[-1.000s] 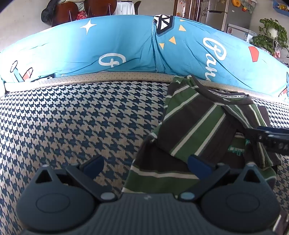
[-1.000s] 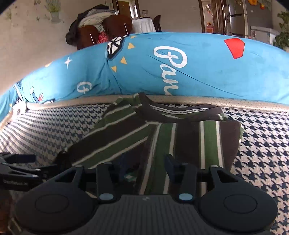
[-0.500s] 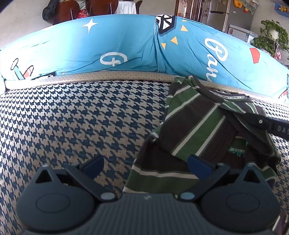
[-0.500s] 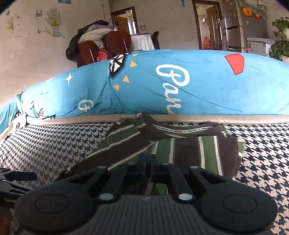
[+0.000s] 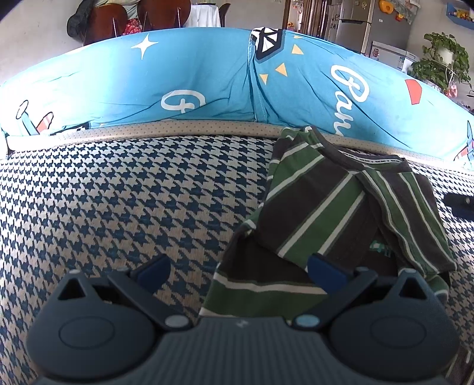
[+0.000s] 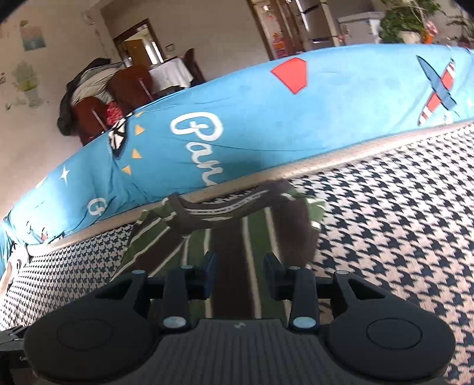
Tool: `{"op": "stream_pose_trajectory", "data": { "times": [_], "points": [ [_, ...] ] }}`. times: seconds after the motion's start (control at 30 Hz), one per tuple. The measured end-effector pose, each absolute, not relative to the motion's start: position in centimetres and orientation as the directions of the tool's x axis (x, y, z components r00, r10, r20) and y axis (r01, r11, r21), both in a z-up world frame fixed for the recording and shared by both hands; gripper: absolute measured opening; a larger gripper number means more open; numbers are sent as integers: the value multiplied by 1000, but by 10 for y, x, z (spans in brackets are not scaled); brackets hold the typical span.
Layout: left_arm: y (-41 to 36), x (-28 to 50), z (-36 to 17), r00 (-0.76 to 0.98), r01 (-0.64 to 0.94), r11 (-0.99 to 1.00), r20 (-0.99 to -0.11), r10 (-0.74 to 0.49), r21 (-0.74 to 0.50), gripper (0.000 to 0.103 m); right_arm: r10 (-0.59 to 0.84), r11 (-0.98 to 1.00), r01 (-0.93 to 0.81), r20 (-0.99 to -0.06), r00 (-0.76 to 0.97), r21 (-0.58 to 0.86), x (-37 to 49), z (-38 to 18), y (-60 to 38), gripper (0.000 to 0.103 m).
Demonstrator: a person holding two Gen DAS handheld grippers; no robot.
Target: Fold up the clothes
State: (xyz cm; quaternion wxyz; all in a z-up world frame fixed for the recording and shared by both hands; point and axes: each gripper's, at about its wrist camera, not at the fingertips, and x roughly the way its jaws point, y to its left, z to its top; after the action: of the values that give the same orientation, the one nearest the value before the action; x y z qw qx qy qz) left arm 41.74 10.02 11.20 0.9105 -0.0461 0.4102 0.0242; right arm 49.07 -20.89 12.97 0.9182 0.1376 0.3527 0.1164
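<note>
The left gripper (image 5: 238,268) waits with jaws spread wide, empty, at the near left edge of the striped shirt (image 5: 334,213) on the houndstooth cushion (image 5: 133,192). Rightward, the right gripper (image 6: 239,274) is opening above the shirt, gripping nothing, likely letting a fold settle.

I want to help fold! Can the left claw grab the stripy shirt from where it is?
Probably yes. The left claw is open, and the stripy shirt lies right ahead on the checked cushion, with nothing between them.

A blue printed cushion (image 5: 207,83) runs along the back of the houndstooth sofa seat (image 5: 118,192); behind stand wooden chairs (image 6: 130,86), a fridge (image 5: 355,26) and a potted plant (image 5: 441,62).
</note>
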Motion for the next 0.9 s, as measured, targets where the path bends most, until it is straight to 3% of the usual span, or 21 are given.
{"op": "stream_pose_trajectory", "data": {
  "times": [0.2, 0.3, 0.63, 0.67, 0.8, 0.9],
  "points": [
    [98, 414, 114, 672, -78, 996, -740, 22, -41, 103, 315, 907, -4, -674, 668, 420, 474, 107, -227, 37],
    [98, 413, 114, 676, -78, 997, -736, 32, -28, 103, 323, 894, 26, -683, 655, 448, 468, 98, -228, 45],
    [101, 413, 114, 671, -81, 996, -741, 28, -35, 103, 316, 865, 63, -640, 700, 497, 477, 78, -226, 48],
    [101, 413, 114, 671, -81, 996, -741, 26, -38, 103, 311, 873, 53, -637, 705, 485, 477, 77, -224, 47],
    [102, 413, 114, 672, -84, 996, -740, 27, -40, 103, 297, 884, 43, -632, 716, 465, 476, 73, -219, 21],
    [102, 412, 114, 673, -88, 995, -739, 30, -39, 103, 285, 889, 45, -627, 725, 456, 475, 75, -218, 12]
  ]
}}
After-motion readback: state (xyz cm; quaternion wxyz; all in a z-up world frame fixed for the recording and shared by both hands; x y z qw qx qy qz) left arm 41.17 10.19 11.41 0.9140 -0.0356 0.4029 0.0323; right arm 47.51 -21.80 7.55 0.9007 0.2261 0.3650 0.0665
